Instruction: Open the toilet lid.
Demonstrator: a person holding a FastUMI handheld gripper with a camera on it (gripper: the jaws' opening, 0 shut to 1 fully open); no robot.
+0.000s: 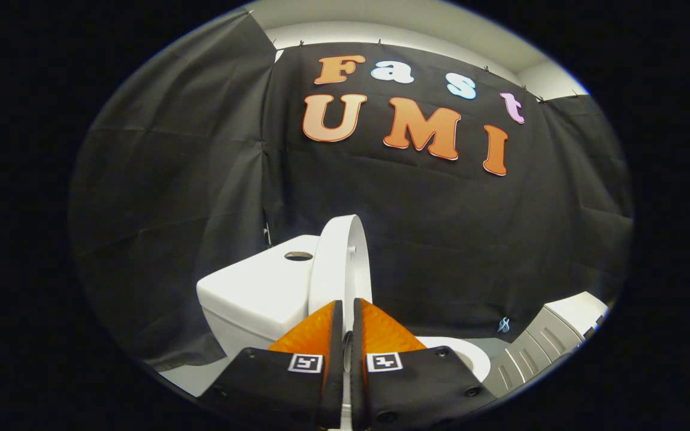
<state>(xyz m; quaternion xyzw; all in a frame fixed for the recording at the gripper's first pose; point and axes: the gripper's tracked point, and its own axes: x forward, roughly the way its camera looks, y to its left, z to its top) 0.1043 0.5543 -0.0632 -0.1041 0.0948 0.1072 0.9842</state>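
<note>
Upright, toilet lid (341, 263) (edge-on) pinched in claw (345, 320)

The gripper (345, 317) is seen from behind, its two fingers pointed toward twelve o'clock and drawn nearly parallel, with a narrow gap left between them. The edge of the raised toilet lid (340, 263) is clamped in that gap, pressed from both sides.

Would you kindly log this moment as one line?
lid: raised, edge between fingers | gripper: shut on lid | tank: left of lid
</note>
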